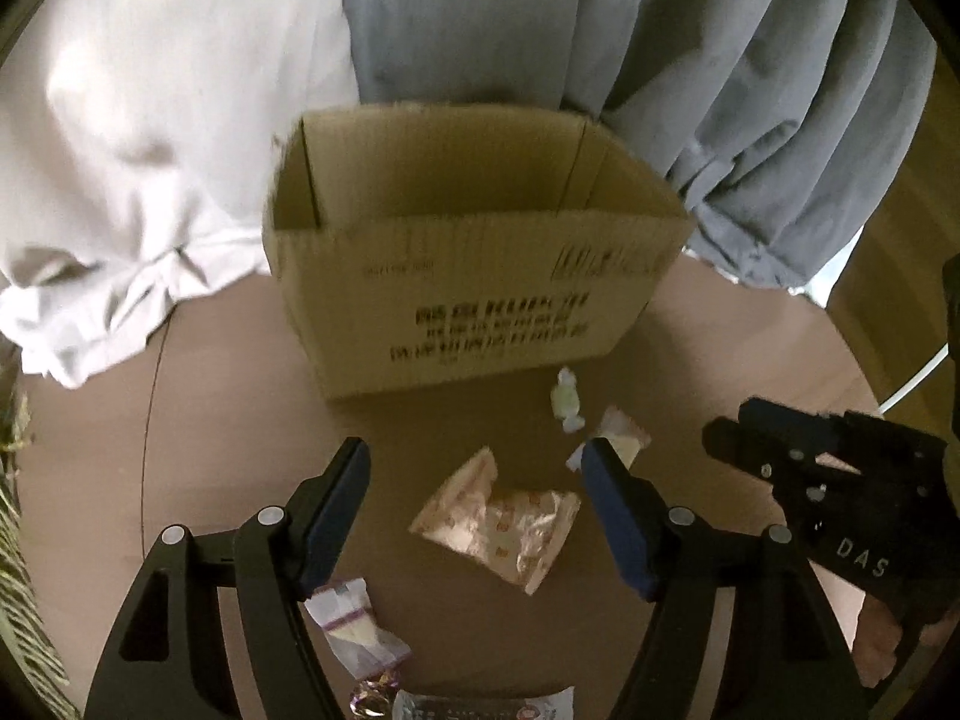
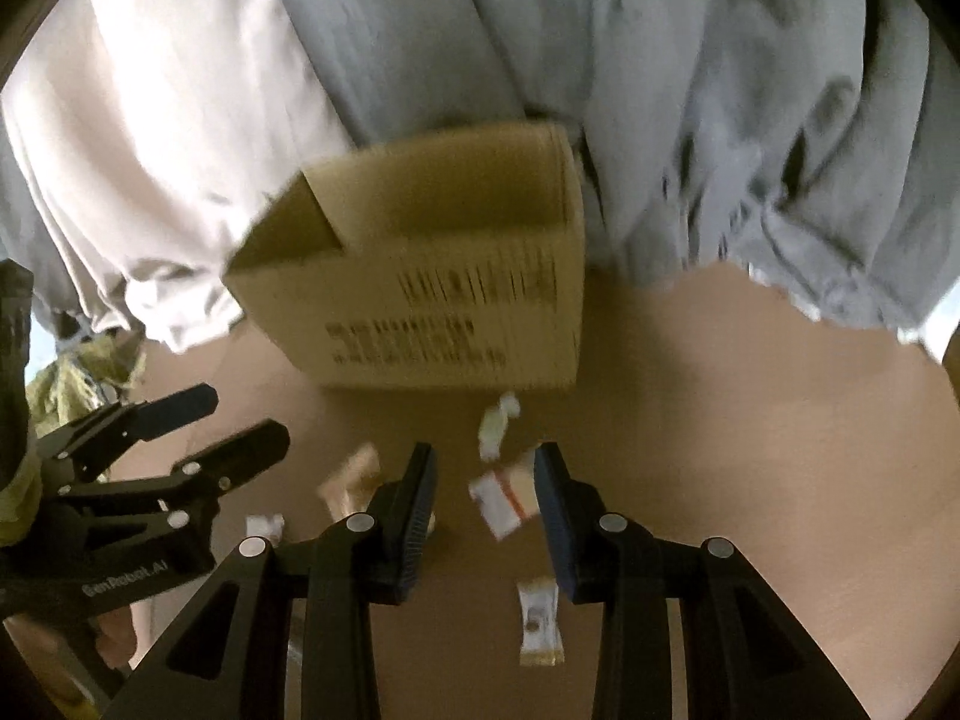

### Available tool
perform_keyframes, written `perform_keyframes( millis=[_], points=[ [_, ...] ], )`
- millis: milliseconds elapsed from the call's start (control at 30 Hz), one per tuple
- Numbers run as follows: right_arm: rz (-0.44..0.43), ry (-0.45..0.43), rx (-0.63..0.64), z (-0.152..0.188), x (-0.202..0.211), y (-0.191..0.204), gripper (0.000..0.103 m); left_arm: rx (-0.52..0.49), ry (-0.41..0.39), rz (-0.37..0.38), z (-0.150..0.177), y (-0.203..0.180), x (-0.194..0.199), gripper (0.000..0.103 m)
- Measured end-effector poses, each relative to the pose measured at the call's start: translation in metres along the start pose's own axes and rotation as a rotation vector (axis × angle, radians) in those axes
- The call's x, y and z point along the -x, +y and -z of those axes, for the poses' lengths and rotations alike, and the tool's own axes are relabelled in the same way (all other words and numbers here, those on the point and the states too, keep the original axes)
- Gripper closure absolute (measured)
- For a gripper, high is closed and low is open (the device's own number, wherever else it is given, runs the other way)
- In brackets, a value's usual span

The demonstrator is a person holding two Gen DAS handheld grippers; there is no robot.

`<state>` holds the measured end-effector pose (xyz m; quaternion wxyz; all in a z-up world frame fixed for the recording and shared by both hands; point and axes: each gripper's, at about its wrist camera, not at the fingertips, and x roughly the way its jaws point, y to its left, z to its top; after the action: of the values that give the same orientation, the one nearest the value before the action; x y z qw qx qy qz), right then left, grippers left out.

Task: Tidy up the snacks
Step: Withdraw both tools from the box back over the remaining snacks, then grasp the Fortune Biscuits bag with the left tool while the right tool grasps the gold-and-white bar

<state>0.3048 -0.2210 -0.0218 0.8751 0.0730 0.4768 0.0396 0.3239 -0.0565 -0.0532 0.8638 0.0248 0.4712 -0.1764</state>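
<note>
Box: open cardboard box [image 1: 474,294] on brown surface [image 1: 240,420], visible interior bare
Snacks: wrapped packets [image 1: 498,525] lie outside, before it
Left tongs [image 1: 474,462]: released
Right tongs [image 2: 486,468]: released, grasping nothing

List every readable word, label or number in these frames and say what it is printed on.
"DAS": on the right claw body, left wrist view.
"GenRobot.AI": on the left claw body, right wrist view.
Box: black print lines and barcode-like stripes on its front, too blurred to read.
Snack packets, such as the pink one: small print, unreadable.
</note>
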Motion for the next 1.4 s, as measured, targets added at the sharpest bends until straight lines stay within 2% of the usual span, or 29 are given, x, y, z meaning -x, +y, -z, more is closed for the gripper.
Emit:
perform_keyframes(
  millis=[167, 267, 400, 733, 900, 967, 1033, 1400],
  points=[
    [0.019, 0.099, -0.032, 0.016, -0.020, -0.010, 0.068, 0.027, 0.058, -0.018, 0.006, 0.003, -0.020, 0.031],
    [0.053, 0.154, -0.041, 0.028, -0.032, -0.015, 0.068, 0.072, 0.101, -0.021, 0.012, 0.006, -0.035, 0.031],
    [0.057, 0.206, -0.063, 0.040, -0.044, -0.019, 0.068, 0.143, 0.152, -0.003, 0.019, 0.007, -0.053, 0.031],
    [0.059, 0.254, -0.100, 0.059, -0.054, -0.023, 0.068, 0.287, 0.236, -0.011, 0.024, 0.008, -0.087, 0.031],
    [0.053, 0.280, -0.115, 0.065, -0.060, -0.026, 0.068, 0.270, 0.236, -0.035, 0.022, 0.002, -0.094, 0.032],
    [0.048, 0.289, -0.125, 0.066, -0.062, -0.028, 0.068, 0.248, 0.230, -0.042, 0.021, -0.001, -0.095, 0.036],
    [0.042, 0.296, -0.133, 0.069, -0.063, -0.030, 0.068, 0.240, 0.235, -0.033, 0.023, -0.002, -0.095, 0.053],
    [0.034, 0.321, -0.118, 0.078, -0.072, -0.029, 0.069, 0.192, 0.238, 0.018, 0.026, 0.002, -0.093, 0.065]
  ],
)
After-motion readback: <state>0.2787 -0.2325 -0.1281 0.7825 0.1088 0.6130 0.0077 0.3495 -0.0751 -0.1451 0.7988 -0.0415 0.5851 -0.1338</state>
